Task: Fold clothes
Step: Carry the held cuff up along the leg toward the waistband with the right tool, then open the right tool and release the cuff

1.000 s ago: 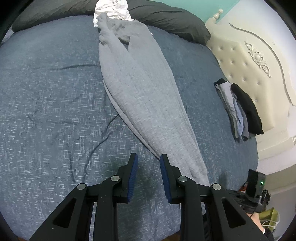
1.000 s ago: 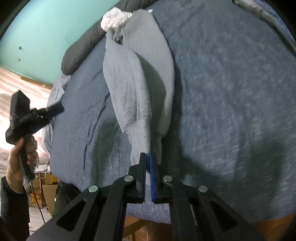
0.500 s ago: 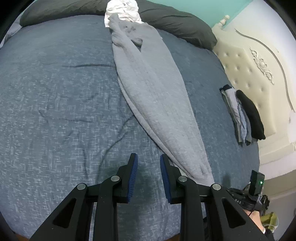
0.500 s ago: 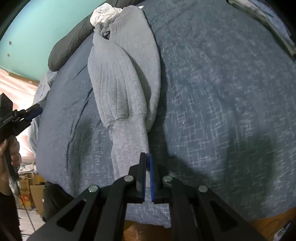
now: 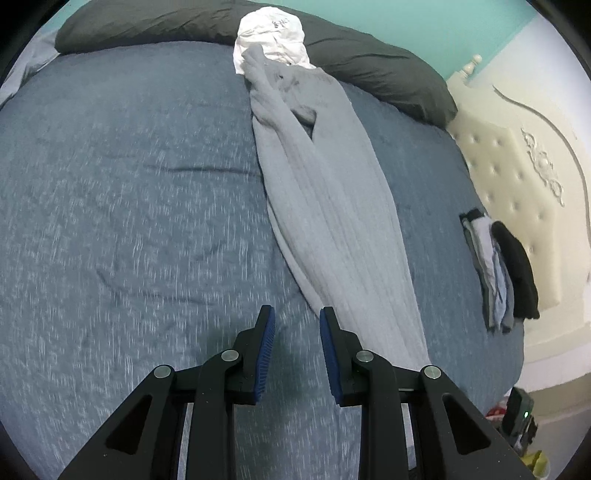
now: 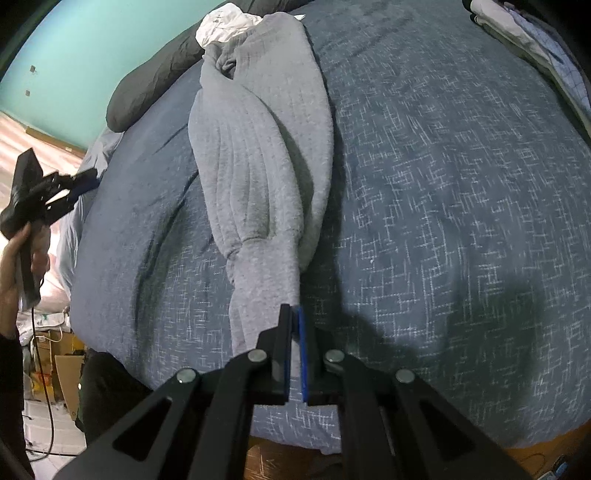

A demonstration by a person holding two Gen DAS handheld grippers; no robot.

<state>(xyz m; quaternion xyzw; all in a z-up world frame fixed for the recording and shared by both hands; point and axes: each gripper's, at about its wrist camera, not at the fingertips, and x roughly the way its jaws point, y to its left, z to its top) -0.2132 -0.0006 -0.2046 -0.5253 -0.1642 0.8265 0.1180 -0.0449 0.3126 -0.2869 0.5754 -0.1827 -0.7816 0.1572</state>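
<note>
Currently the grey garment (image 5: pixel 332 206) lies stretched out long and narrow on the bed (image 5: pixel 129 221), running from the far edge by the dark pillow (image 5: pixel 369 62) toward the near edge. Folded lengthwise, ribbed fabric, one layer lapped over the other. Far end touches a crumpled white cloth (image 5: pixel 271 40) that sits against the pillow.

Right hand-held gripper (image 6: pixel 294 343): fingers pressed together on the cuff end of the grey garment (image 6: pixel 266 177), near the bed's near edge. Cuff fabric sits pinched between the blue pads (image 6: pixel 302 354). The cuff end looks slightly lifted off the blue bedspread (image 6: pixel 443 221); cannot tell how far.

Left hand-held gripper (image 5: pixel 293 350): fingers apart, nothing between them, hovering above bare bedspread just beside the garment's left side, near the near edge. In the right wrist view the left hand-held gripper (image 6: pixel 55 192) is off past the bed's left edge, held by a hand (image 6: pixel 16 251).

A stack of folded clothes (image 5: pixel 498 273), black piece outermost, sits at the bed's right edge against the cream tufted headboard (image 5: pixel 517 177). Same stack (image 6: pixel 524 33) shows at the top right corner in the right wrist view. Teal wall (image 6: pixel 74 48) behind the pillow.
</note>
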